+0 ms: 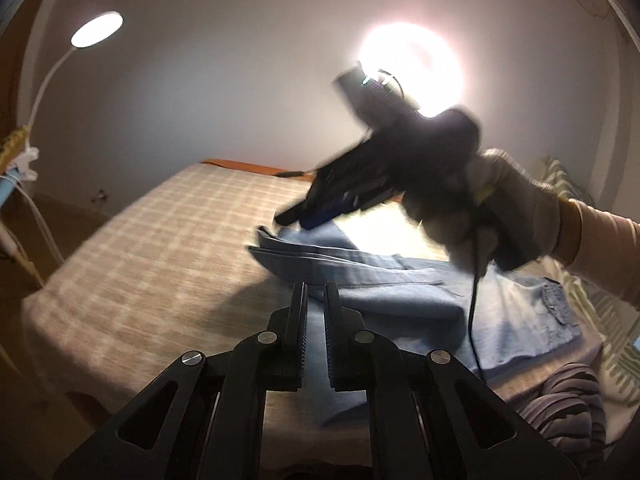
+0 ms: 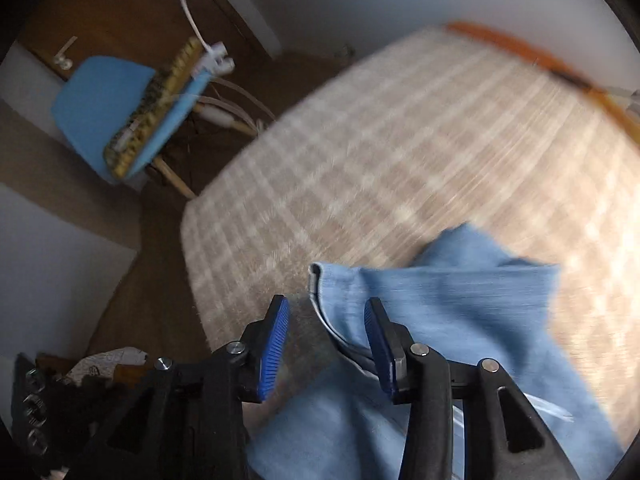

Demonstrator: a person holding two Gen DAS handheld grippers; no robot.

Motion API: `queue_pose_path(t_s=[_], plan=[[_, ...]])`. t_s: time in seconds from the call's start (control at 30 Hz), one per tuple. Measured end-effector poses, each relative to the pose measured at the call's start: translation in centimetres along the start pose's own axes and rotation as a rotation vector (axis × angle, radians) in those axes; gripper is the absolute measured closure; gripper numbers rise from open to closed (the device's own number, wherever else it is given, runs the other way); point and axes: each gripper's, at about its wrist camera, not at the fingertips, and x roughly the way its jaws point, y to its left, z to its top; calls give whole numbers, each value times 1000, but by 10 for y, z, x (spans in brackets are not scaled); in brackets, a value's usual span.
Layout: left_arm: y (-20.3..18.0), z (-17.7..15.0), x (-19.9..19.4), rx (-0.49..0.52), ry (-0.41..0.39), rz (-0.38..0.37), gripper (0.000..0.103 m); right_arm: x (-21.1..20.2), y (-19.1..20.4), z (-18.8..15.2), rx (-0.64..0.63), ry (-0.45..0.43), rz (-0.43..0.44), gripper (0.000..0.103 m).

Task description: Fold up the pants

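**me:** Left gripper (image 1: 315, 300) first: jaws pinched nearly together, only a thin slit between the pads, and I can't see any cloth in that slit. It's hovering low at the near edge of the pants (image 1: 400, 292), pointing across them.

**other:** And the other one?

**me:** Right gripper (image 2: 327, 340) has its jaws standing apart, blue ribbed pads clear to see. A hem edge of the denim sits in the gap, close to the right-hand pad, but neither pad is pressing on it. From the left wrist view you can see that same gripper up in the air over the far end of the jeans, held by my gloved hand (image 1: 500, 216), with a black cable (image 1: 474, 304) dangling off it. Pretty smeared though.

**other:** Where are the pants exactly?

**me:** Light blue jeans lying on the bed (image 1: 160, 248), which has a beige checked cover. They look doubled over, with layered edges at the far end and a pocket showing on the right. They run from near my left gripper out toward the middle of the mattress.

**other:** Anything else around?

**me:** Striped dark-and-grey cloth (image 1: 568, 408) bunched at the near right corner. Beside the bed, a blue chair (image 2: 108, 120) with a white gooseneck lamp (image 1: 97, 29) clipped on. Bright round light (image 1: 412, 68) on the wall behind my right hand.
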Motion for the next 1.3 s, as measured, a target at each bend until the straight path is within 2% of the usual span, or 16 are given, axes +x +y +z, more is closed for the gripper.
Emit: queue_pose_path(t_s=[0.13, 0.2, 0.23, 0.27, 0.4, 0.5, 0.63, 0.7, 0.77, 0.87, 0.93, 1.0, 1.03, 1.1, 1.13, 1.3], plan=[[-28, -2, 12, 16, 21, -65, 95, -63, -34, -10, 31, -116, -12, 59], [-45, -2, 19, 21, 32, -104, 86, -87, -63, -26, 69, -155, -38, 53], [-56, -2, 24, 24, 40, -127, 78, -96, -81, -38, 93, -170, -53, 46], [-64, -3, 29, 26, 47, -146, 72, -98, -93, -46, 114, -175, -56, 44], [-98, -8, 54, 65, 90, -190, 69, -87, -146, -79, 230, -152, -19, 44], [-115, -9, 71, 73, 120, -213, 69, -71, -165, -89, 267, -137, 34, 45], [-132, -12, 86, 108, 152, -222, 69, -47, -171, -90, 255, -114, 78, 45], [-138, -14, 91, 136, 165, -212, 69, -41, -171, -89, 251, -113, 100, 54], [-142, -17, 96, 157, 182, -198, 69, -41, -172, -90, 249, -115, 113, 77], [-146, -21, 104, 179, 200, -161, 69, -48, -165, -94, 219, -140, 109, 100], [-150, -24, 107, 209, 201, -133, 69, -58, -163, -98, 211, -148, 132, 100], [-157, -24, 106, 236, 198, -122, 67, -68, -158, -100, 173, -164, 100, 98], [-162, -23, 106, 255, 194, -121, 61, -71, -158, -101, 161, -166, 86, 96], [-173, -22, 108, 294, 195, -109, 55, -74, -162, -99, 159, -167, 66, 76], [-176, -23, 112, 313, 203, -95, 54, -74, -166, -98, 169, -168, 79, 61], [-182, -29, 140, 369, 260, 11, 54, -54, -172, -88, 167, -146, 101, 60]])
